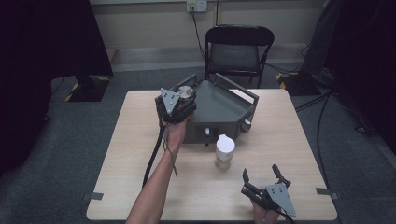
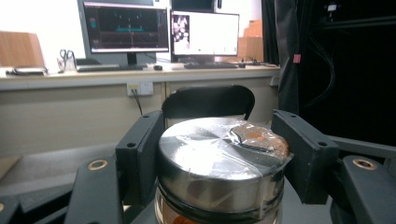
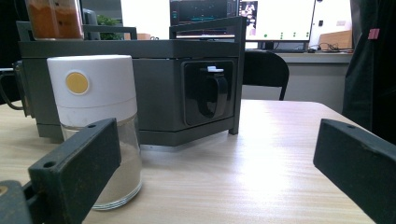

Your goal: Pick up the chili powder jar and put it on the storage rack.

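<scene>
My left gripper point(image 1: 181, 99) is shut on a glass jar point(image 1: 186, 92) with a silver metal lid point(image 2: 219, 158) and holds it up above the left corner of a dark grey metal rack point(image 1: 219, 105). The jar's orange-brown filling point(image 3: 55, 18) shows over the rack's top edge in the right gripper view. A second jar point(image 1: 224, 151), white-capped with a pale powder inside point(image 3: 95, 126), stands upright on the table in front of the rack. My right gripper point(image 1: 260, 171) rests open near the front right of the table, a little short of and to the right of the white-capped jar.
The wooden table point(image 1: 289, 140) has bare surface left and right of the rack. A black chair point(image 1: 238, 49) stands behind the far edge. The rack's front face carries a dark latch-like handle point(image 3: 210, 93).
</scene>
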Tool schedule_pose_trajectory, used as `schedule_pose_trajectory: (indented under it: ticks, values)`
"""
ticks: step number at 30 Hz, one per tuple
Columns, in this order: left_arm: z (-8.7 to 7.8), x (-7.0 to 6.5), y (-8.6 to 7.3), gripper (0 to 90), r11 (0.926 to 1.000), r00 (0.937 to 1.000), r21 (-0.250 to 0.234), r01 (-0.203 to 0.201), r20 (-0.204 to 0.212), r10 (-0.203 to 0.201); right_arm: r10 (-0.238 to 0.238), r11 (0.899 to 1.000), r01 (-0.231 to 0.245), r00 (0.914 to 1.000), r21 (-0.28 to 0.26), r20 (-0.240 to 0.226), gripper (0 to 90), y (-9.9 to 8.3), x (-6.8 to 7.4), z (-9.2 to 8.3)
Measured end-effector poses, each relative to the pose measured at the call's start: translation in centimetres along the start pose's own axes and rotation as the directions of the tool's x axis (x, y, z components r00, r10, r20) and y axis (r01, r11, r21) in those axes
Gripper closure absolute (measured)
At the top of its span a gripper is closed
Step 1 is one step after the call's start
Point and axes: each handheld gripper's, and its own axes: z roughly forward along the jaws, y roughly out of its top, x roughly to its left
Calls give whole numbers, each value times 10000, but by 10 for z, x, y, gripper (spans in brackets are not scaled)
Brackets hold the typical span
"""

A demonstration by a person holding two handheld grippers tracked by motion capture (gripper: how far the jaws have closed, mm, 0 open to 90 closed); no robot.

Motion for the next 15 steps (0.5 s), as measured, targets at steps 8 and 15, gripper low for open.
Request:
schedule_pose_trajectory:
  ticks: [8, 15]
  values:
    - [5, -2, 0, 362, 9994, 10000, 330, 96, 9, -96, -2, 10000, 2, 10000, -3, 8, 0, 0, 0, 0]
    - [8, -1, -1, 362, 9983, 9999, 579, -44, 109, 38, -1, 10000, 1, 10000, -1, 26, 0, 0, 0, 0]
